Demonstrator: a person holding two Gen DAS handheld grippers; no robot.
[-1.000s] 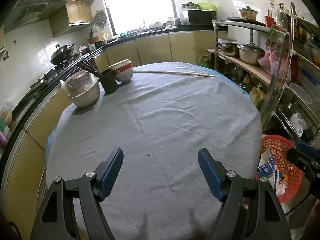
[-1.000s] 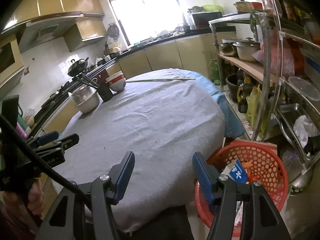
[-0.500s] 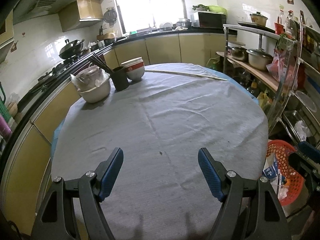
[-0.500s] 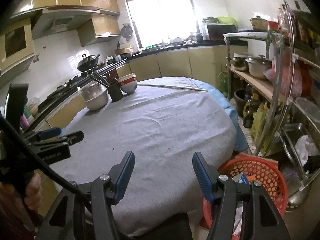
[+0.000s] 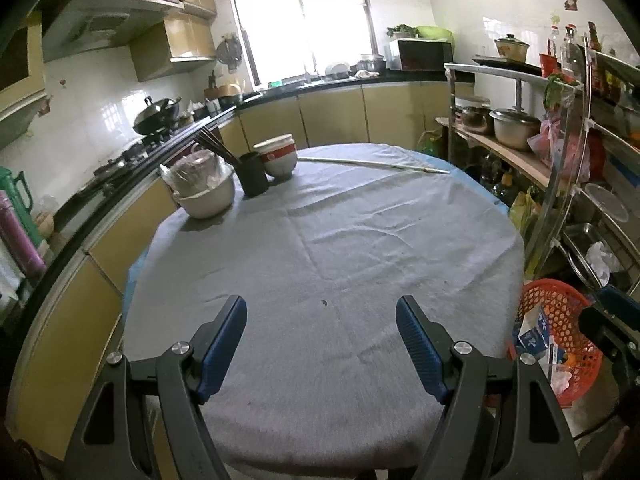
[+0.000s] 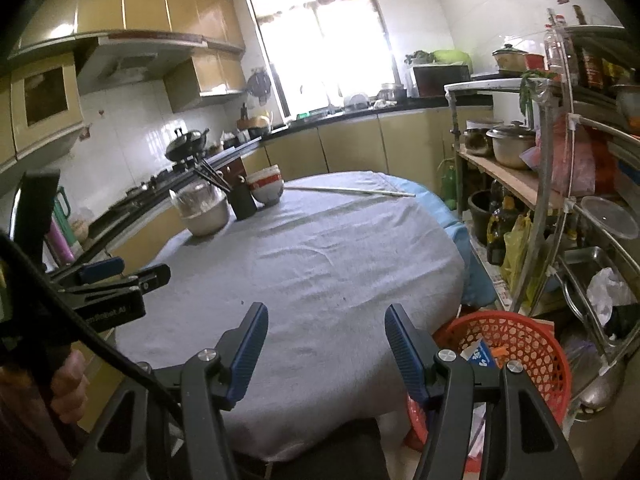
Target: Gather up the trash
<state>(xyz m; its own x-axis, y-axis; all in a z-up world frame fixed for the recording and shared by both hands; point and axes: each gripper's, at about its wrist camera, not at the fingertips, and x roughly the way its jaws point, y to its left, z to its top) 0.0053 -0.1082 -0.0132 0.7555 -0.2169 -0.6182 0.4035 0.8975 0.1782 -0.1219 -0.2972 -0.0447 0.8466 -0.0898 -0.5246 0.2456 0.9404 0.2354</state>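
At the lower left of the right wrist view, a hand [image 6: 68, 384] is seen wrapped around the handle of the left gripper [image 5: 321, 346], which is held tilted down over the grey tablecloth [image 5: 340, 248] with its jaws apart and nothing between them. At the lower middle of that view, the right gripper [image 6: 325, 346] is likewise tilted down over the near edge, jaws apart and empty. At the lower right, one red basket [image 6: 516, 344] is seen upright on the floor beside the table, with trash [image 6: 478, 356] inside: one blue and white packet leaning on end, the rest too jumbled to be counted.
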